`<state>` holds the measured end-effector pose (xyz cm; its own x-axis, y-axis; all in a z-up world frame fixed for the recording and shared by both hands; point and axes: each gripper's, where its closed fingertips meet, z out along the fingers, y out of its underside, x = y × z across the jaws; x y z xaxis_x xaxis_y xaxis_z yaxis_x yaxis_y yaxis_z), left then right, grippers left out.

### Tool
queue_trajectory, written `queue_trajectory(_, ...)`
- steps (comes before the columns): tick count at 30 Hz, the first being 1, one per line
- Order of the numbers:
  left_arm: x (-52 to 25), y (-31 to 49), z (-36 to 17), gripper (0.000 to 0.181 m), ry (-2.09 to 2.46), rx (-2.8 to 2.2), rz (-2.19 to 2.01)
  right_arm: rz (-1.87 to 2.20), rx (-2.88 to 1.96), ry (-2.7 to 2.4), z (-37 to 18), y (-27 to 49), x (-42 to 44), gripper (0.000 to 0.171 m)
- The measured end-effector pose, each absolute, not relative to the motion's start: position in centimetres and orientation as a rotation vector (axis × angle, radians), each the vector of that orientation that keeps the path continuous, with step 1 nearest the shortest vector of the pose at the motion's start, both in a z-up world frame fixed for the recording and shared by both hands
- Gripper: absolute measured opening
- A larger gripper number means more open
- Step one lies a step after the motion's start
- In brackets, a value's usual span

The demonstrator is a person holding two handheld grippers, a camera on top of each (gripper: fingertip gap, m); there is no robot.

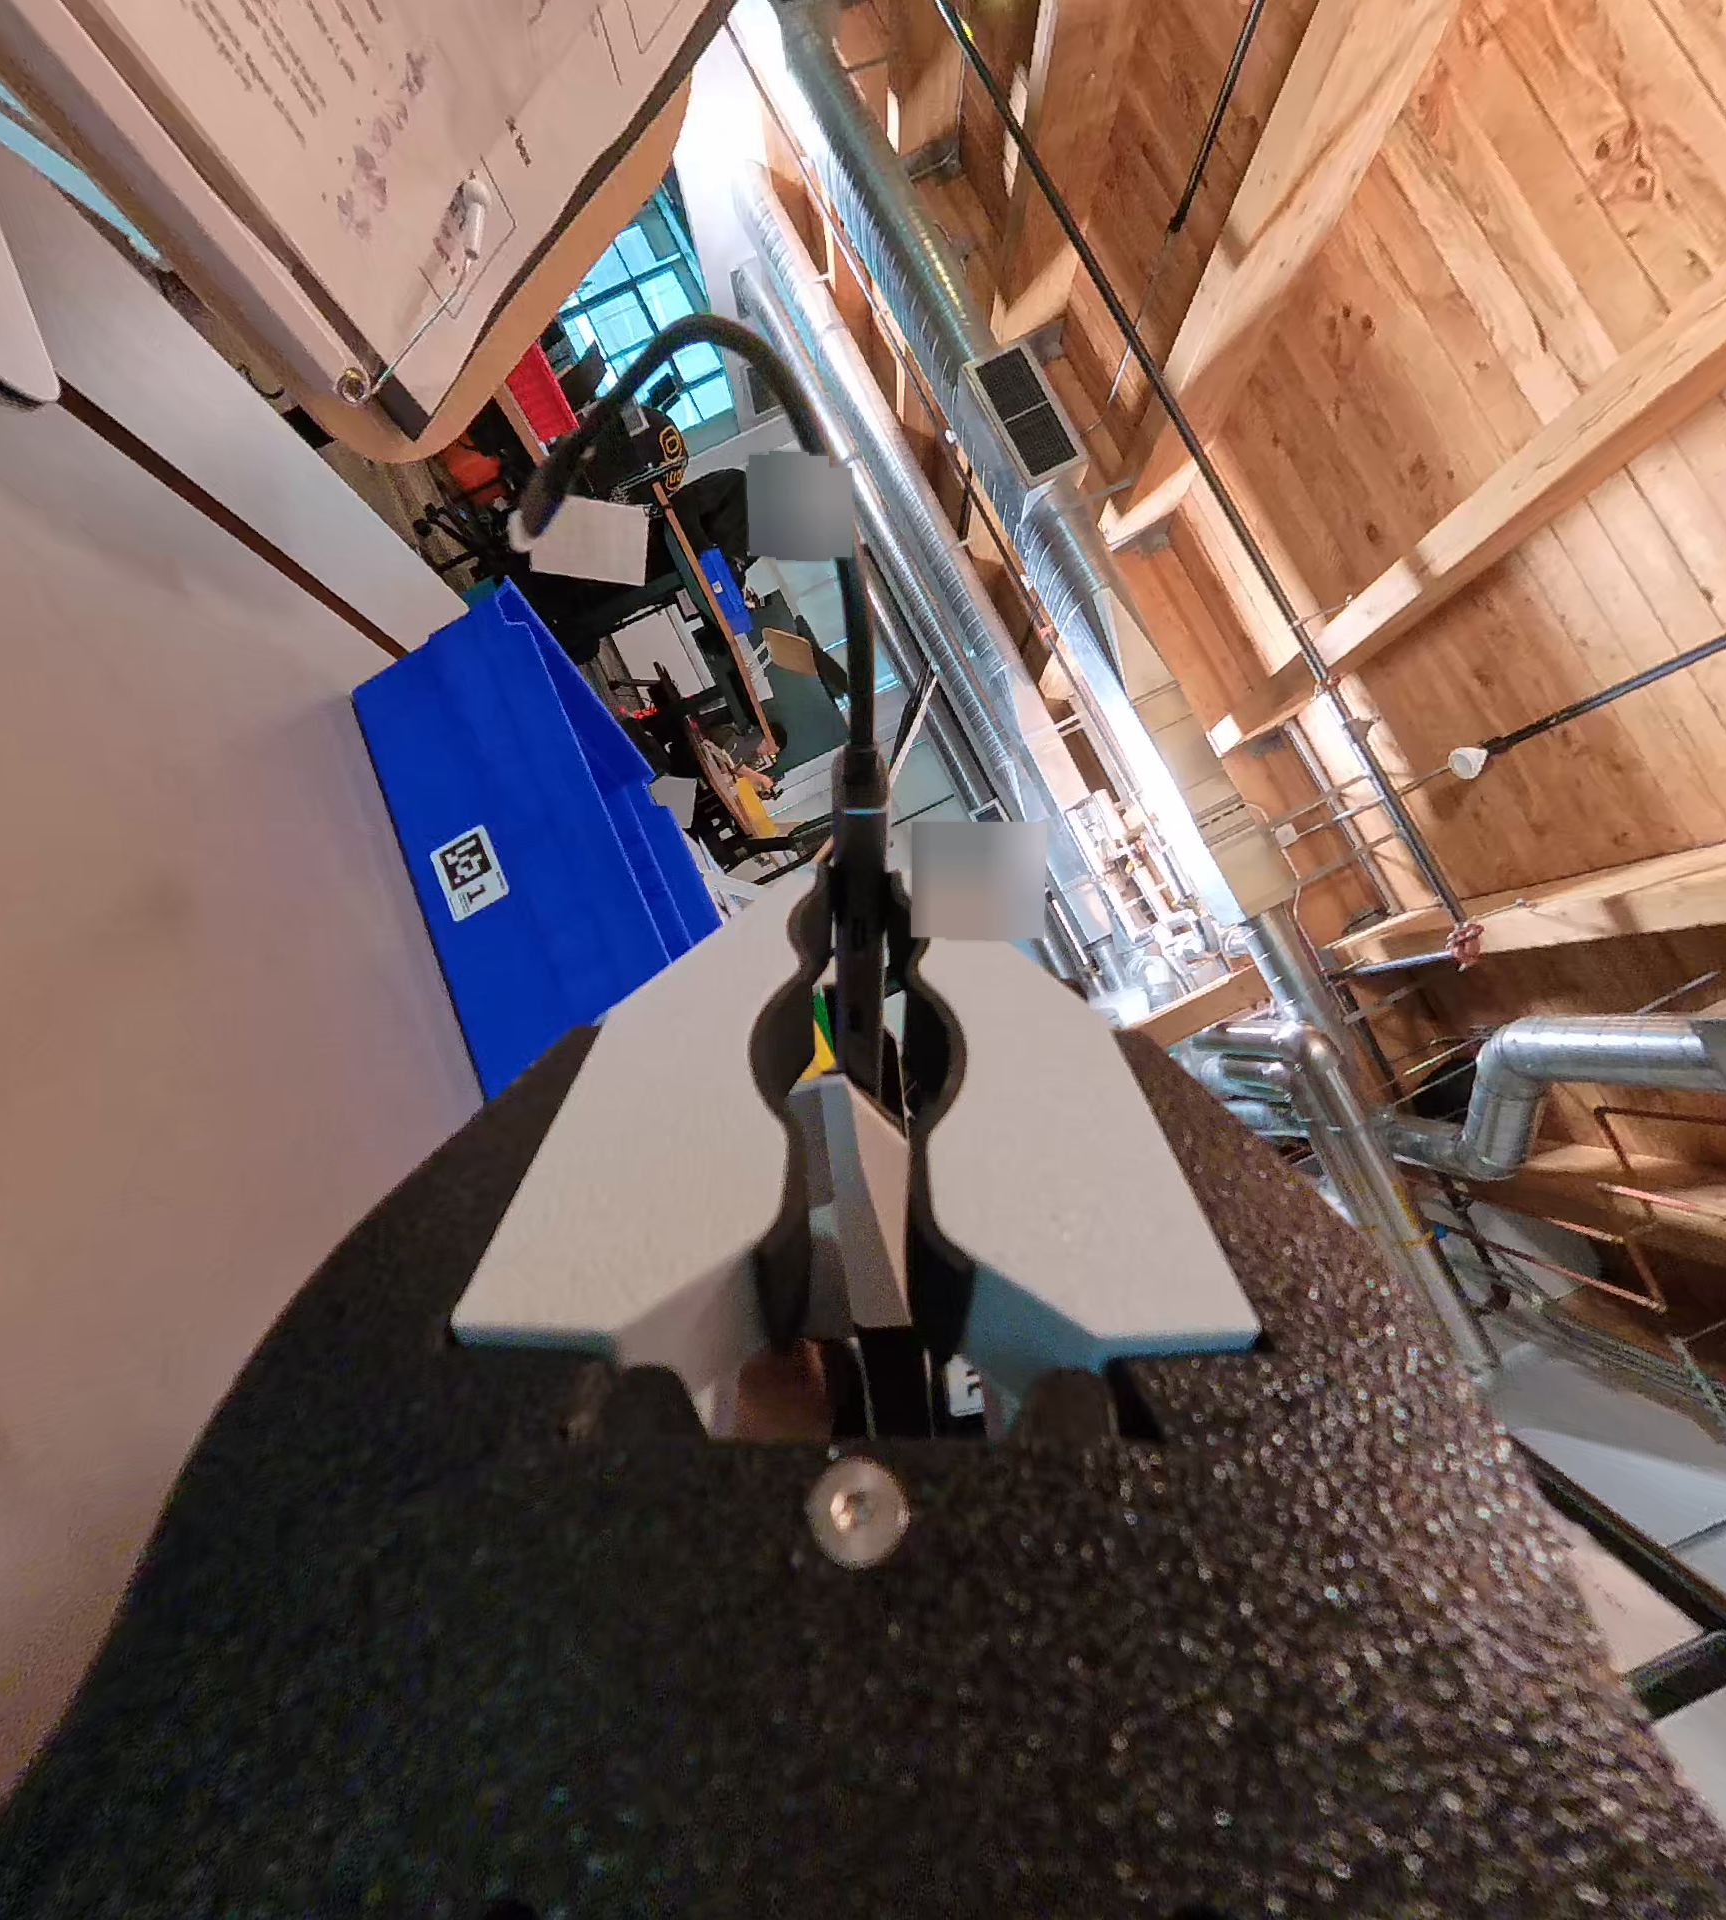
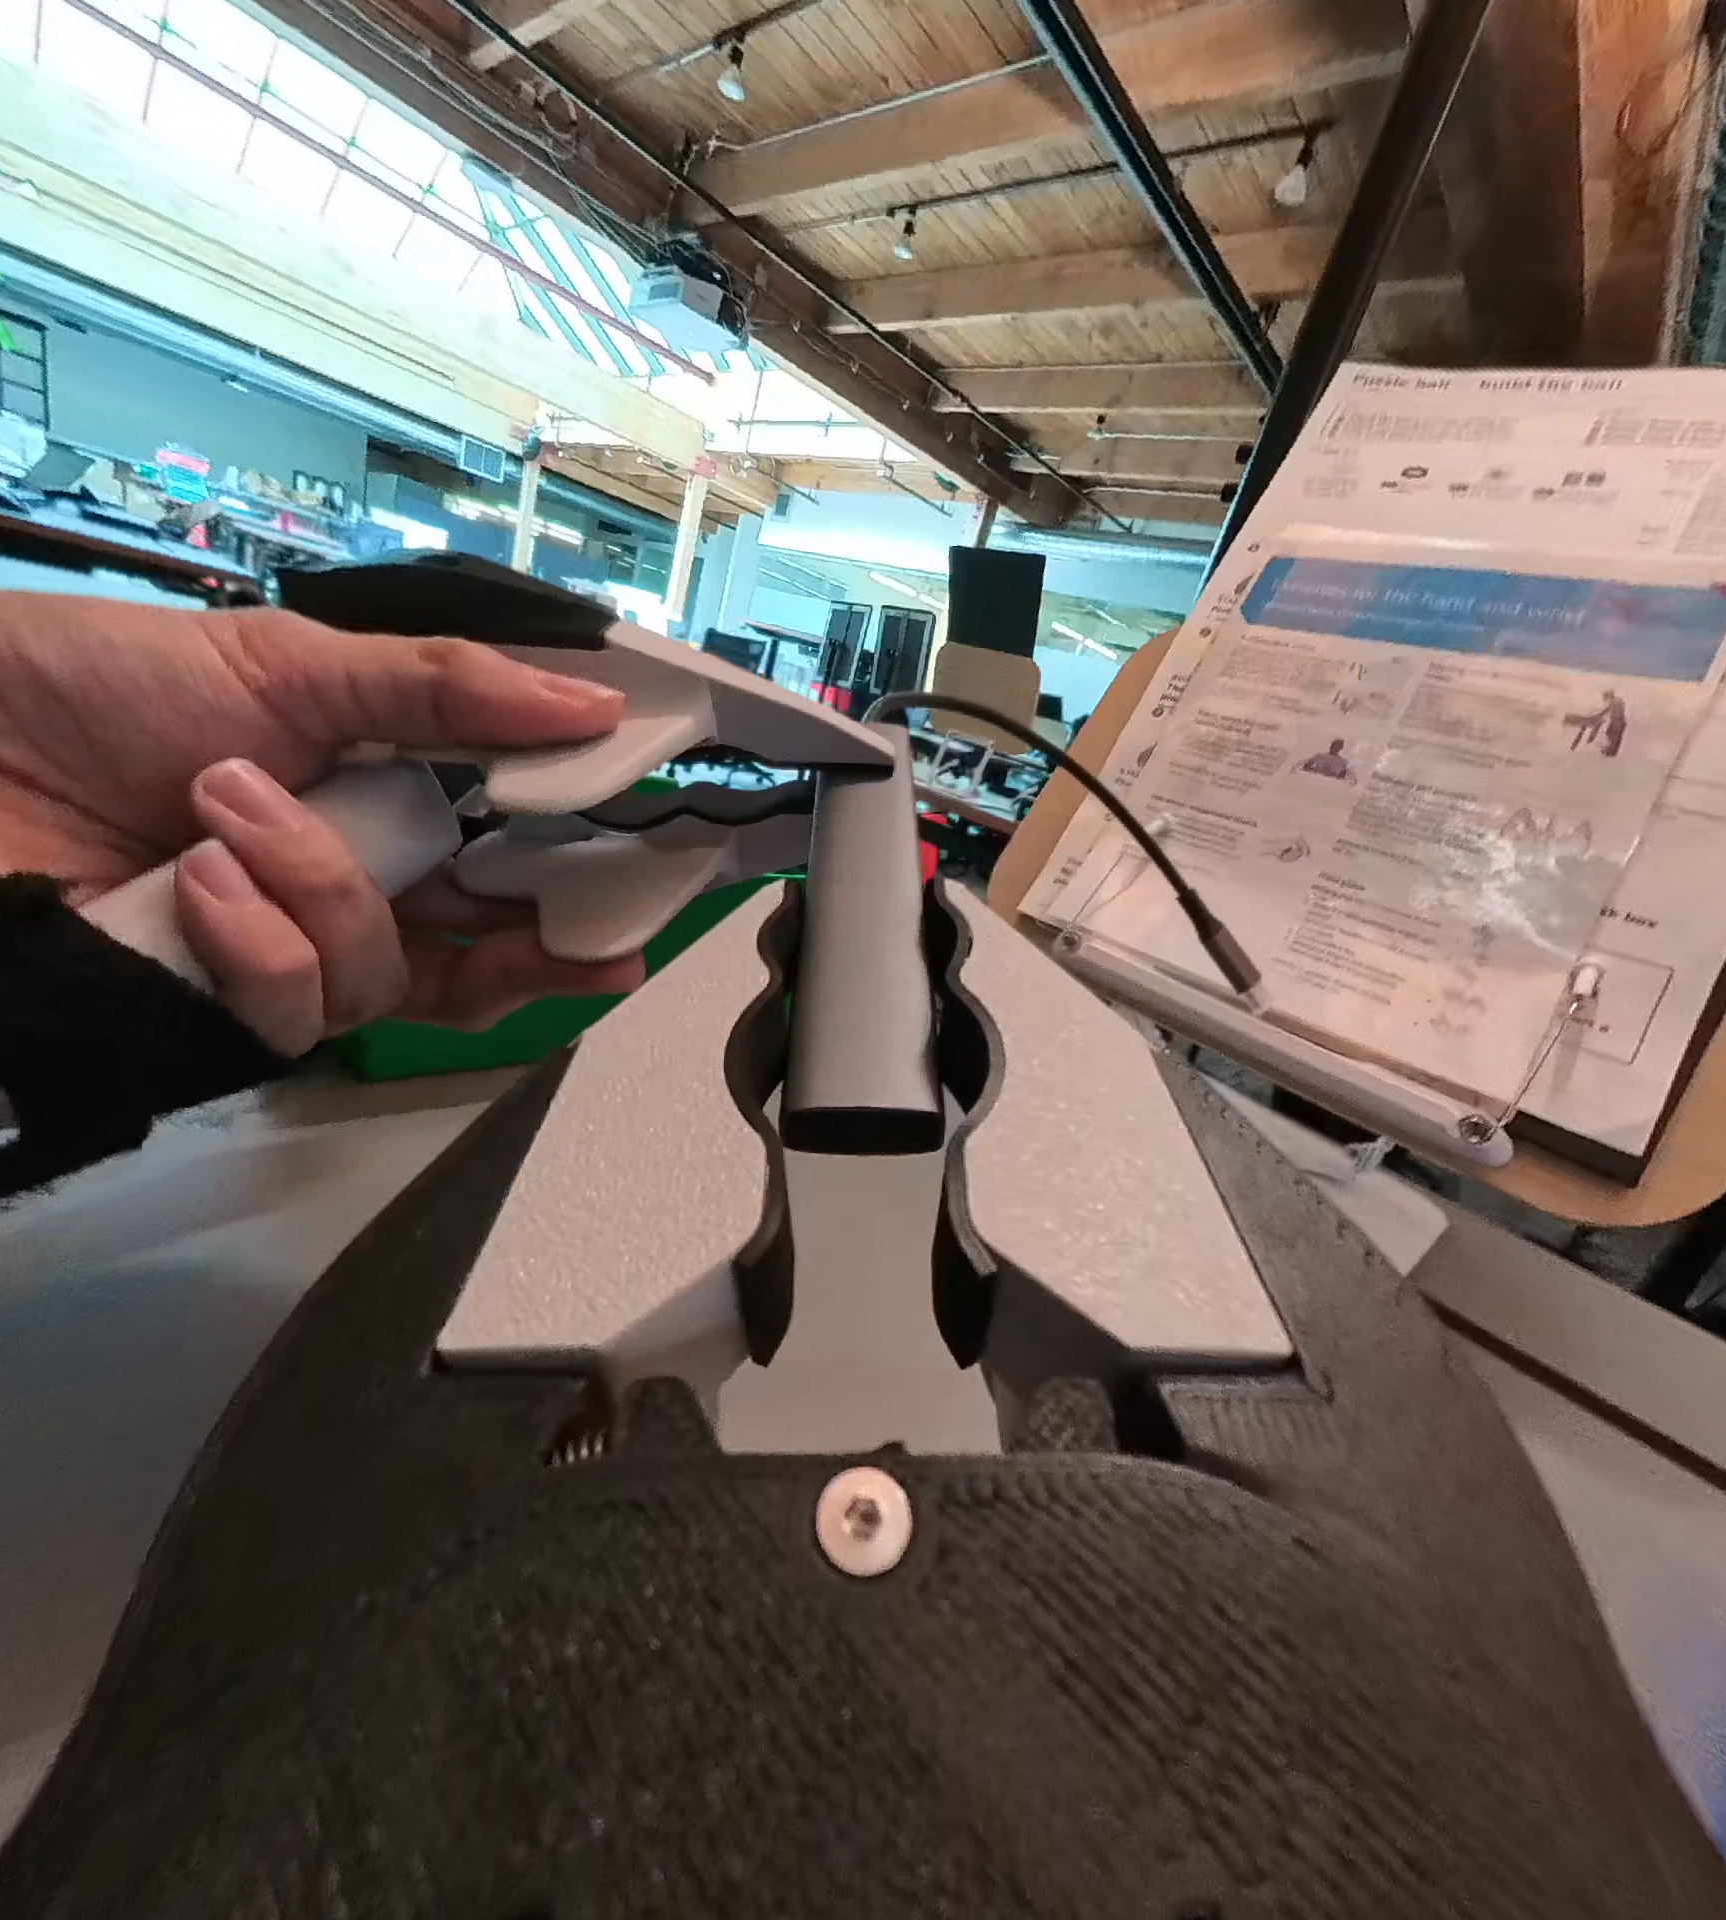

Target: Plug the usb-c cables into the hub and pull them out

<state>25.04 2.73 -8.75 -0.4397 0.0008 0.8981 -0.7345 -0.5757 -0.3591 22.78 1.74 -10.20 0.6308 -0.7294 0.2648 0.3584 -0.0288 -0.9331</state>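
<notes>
Gripping grey hub (image 2: 864, 966) lengthwise in clenched right gripper (image 2: 857, 1039), long axis pointing forward | clamping black usb-c cable (image 1: 857, 790) plug in left gripper (image 1: 854, 935), meeting hub's far end from left | showing blue bin (image 1: 526, 831), contents unseen.

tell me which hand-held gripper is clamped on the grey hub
The right hand-held gripper: its fingers are shut on the grey hub, while the left hand-held gripper pinches a black cable plug.

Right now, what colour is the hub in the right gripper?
Grey hub with a dark end; right wrist view shows it best.
</notes>
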Motion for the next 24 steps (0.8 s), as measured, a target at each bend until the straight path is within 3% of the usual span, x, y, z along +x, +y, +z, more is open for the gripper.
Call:
queue_trajectory(11,25.2,5.3,-7.4,0.017,-1.647,1.313,2.356,-0.619,-1.189,0.524,-9.7,-0.1,23.5,0.022)
queue_trajectory(19,22.0,7.6,-8.3,0.017,-2.209,1.189,2.417,-0.626,-1.226,0.578,-10.8,-0.4,24.3,0.022)
queue_trajectory(24,23.0,16.3,-7.4,0.011,-2.636,1.489,2.438,-0.678,-1.253,0.594,-11.3,-0.7,24.8,0.022)
